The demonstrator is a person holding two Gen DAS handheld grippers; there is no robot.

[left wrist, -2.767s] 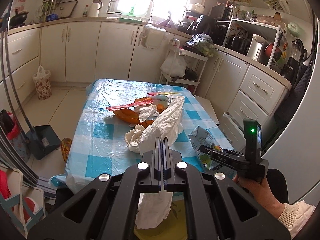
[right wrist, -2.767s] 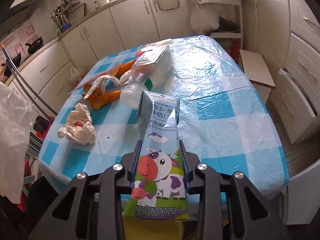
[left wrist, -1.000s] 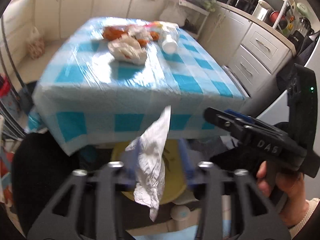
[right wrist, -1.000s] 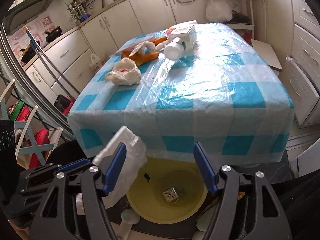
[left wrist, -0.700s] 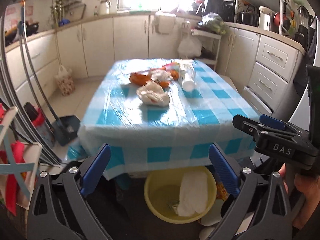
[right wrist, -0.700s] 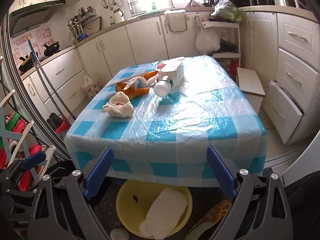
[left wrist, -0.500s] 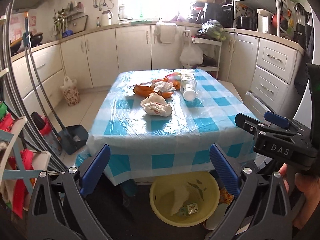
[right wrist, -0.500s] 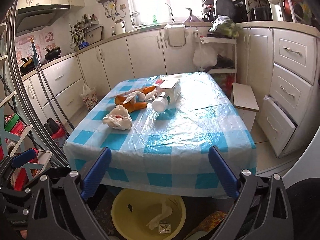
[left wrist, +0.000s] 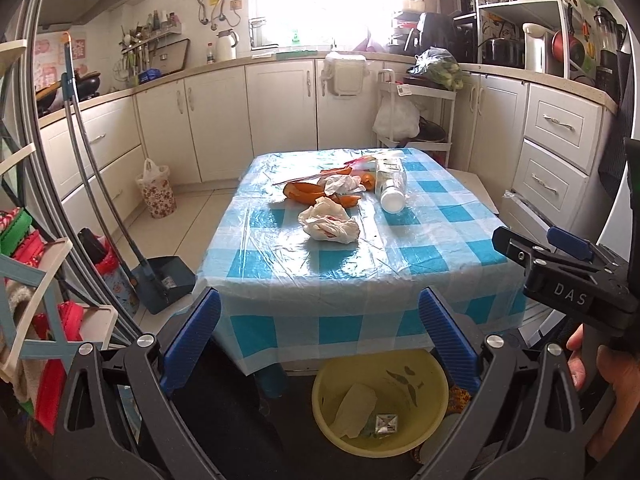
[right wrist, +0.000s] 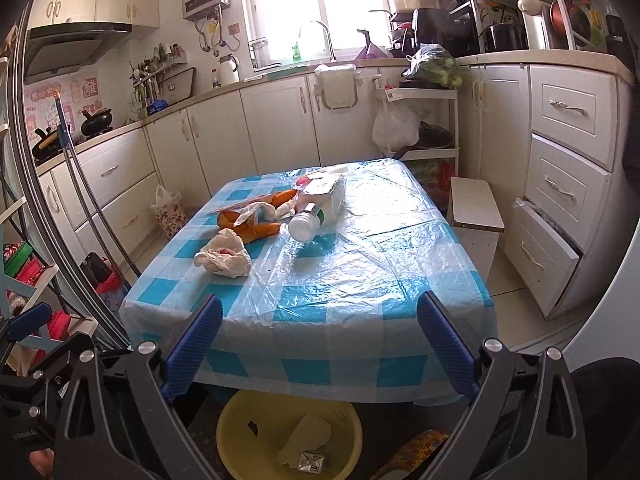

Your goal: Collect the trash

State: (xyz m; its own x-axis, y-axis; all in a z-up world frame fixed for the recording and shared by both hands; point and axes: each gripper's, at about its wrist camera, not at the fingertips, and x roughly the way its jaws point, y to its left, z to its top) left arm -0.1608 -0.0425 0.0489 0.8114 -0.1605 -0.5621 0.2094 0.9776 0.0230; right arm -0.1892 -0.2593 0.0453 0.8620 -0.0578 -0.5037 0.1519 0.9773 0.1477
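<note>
Trash remains mid-frame on the blue-checked plastic-covered table (left wrist: 360, 272): with left gripper (left wrist: 320, 320) and right gripper (right wrist: 318, 324) both spread and empty above the yellow plastic bin (left wrist: 432, 372), best close squarely on the crumpled white tissue wad (left wrist: 329, 225) first.

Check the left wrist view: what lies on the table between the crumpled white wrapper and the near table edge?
Nothing: from the crumpled white wrapper to the near table edge, only bare checked tablecloth shows in both views.
</note>
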